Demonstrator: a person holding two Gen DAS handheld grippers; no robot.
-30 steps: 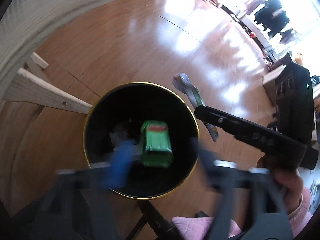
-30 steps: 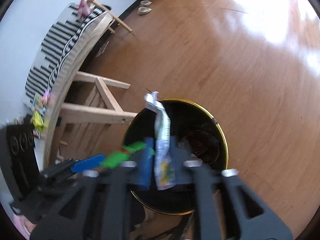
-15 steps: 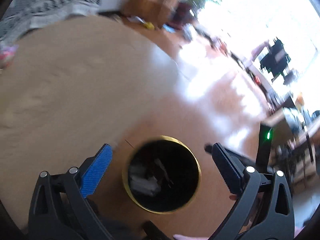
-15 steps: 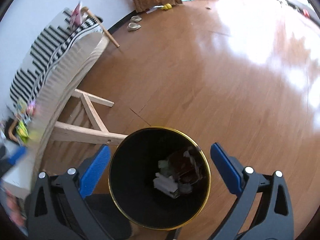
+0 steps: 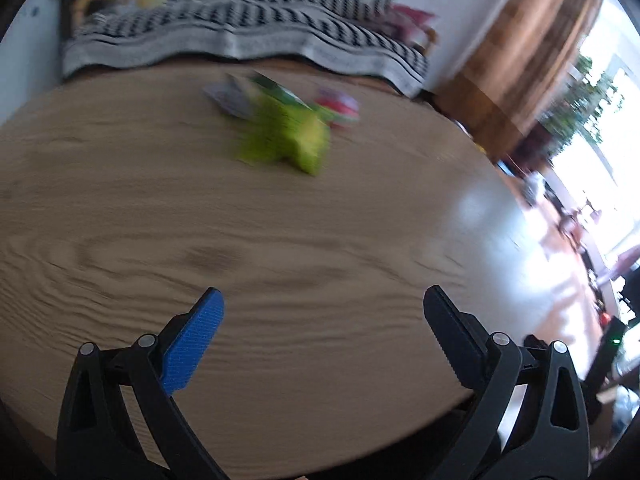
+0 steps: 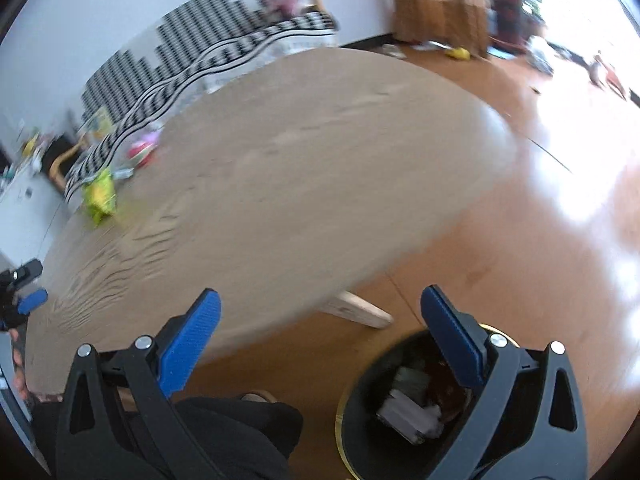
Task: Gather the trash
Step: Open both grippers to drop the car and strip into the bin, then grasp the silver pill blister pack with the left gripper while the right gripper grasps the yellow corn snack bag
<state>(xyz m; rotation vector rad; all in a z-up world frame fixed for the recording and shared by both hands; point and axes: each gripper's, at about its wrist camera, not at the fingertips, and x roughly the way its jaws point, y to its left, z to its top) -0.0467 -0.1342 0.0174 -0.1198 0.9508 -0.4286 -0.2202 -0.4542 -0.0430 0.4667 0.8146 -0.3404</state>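
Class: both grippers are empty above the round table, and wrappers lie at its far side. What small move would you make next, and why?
Probably reach the left gripper, jaws open and empty, toward the yellow-green wrapper on the table. The bin beside the table already holds trash, so the wrappers that remain on the table look like the next pickup.

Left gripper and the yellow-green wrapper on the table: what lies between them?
Only bare wooden tabletop lies between the open left gripper and the yellow-green wrapper, as the left wrist view shows.
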